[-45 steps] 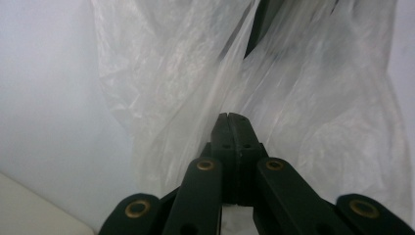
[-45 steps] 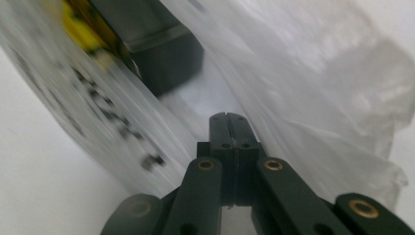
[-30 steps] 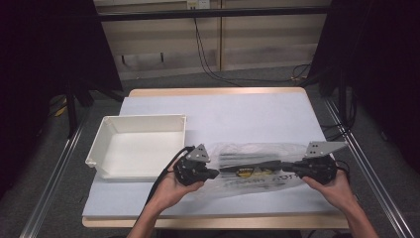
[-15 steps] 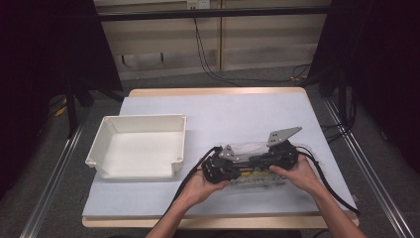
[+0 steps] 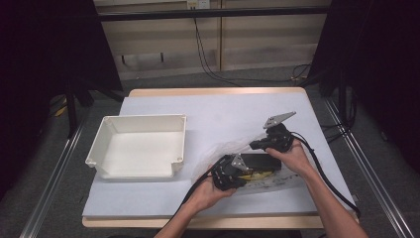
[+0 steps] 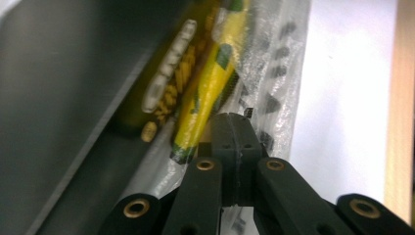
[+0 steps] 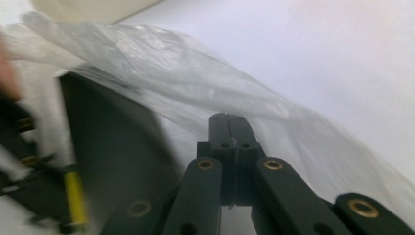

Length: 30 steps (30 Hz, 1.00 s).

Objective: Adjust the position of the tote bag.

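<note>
white empty tray [image 5: 138,148] on left of table, pale table cover [image 5: 223,114], wooden table edge [image 5: 218,92], black cables [image 5: 208,54] on floor behind

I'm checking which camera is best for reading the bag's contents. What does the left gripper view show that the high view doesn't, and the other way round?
The left gripper view alone gives the close detail: a yellow packet with green marks and a dark packet with pale lettering, inside the clear plastic bag, and the left gripper with jaws together on the film.

The high view alone gives the white tray, the right gripper and both hands.

Both share the bag, the dark and yellow contents, and the white table cover.
</note>
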Available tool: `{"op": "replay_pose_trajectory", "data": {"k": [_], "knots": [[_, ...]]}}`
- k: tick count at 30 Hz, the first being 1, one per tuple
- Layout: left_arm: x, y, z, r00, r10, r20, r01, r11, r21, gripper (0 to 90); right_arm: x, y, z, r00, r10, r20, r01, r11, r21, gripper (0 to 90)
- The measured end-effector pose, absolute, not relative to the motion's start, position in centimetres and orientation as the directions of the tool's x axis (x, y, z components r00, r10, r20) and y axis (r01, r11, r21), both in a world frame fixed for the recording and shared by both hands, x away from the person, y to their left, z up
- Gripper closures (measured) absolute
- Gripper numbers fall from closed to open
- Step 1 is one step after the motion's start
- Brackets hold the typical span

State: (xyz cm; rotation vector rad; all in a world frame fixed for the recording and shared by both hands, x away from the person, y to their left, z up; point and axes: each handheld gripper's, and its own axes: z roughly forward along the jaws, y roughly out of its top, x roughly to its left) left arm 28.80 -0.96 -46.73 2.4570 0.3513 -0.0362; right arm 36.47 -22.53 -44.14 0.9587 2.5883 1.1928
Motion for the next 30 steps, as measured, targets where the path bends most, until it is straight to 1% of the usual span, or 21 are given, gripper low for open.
{"op": "replay_pose_trajectory", "data": {"k": [3, 5, 10, 13, 18, 20, 26, 30], "knots": [[28.3, -1.0, -46.7, 0.969, 0.225, -0.101, 0.240, -0.764, 0.599, 90.0, 37.9, -23.4, -44.2, -0.775, 0.612, 0.160, 0.517, 0.466, 0.718, 90.0], [28.3, -1.0, -46.7, 0.968, 0.226, -0.107, 0.244, -0.760, 0.602, 90.0, 38.6, -23.9, -44.5, -0.763, 0.621, 0.178, 0.540, 0.461, 0.705, 90.0], [28.4, -0.9, -46.7, 0.971, 0.212, -0.113, 0.237, -0.766, 0.597, 90.0, 39.9, -24.2, -45.9, -0.751, 0.629, 0.200, 0.578, 0.481, 0.660, 90.0], [28.0, -1.0, -46.8, 0.970, 0.210, -0.121, 0.240, -0.759, 0.605, 90.0, 40.4, -24.1, -46.5, -0.746, 0.632, 0.211, 0.590, 0.481, 0.648, 90.0], [27.6, -1.0, -46.8, 0.973, 0.196, -0.121, 0.228, -0.765, 0.602, 90.0, 40.9, -23.5, -47.6, -0.746, 0.640, 0.182, 0.597, 0.522, 0.609, 90.0], [27.5, -1.1, -46.7, 0.976, 0.185, -0.115, 0.217, -0.775, 0.594, 90.0, 41.2, -23.6, -47.8, -0.732, 0.651, 0.199, 0.611, 0.498, 0.615, 90.0], [27.3, -1.1, -46.7, 0.978, 0.176, -0.114, 0.209, -0.775, 0.596, 90.0, 42.6, -23.2, -47.8, -0.704, 0.686, 0.182, 0.625, 0.478, 0.617, 90.0], [27.1, -1.1, -46.8, 0.979, 0.172, -0.108, 0.202, -0.773, 0.602, 90.0, 43.7, -23.1, -48.1, -0.668, 0.713, 0.214, 0.653, 0.423, 0.629, 90.0]]}}
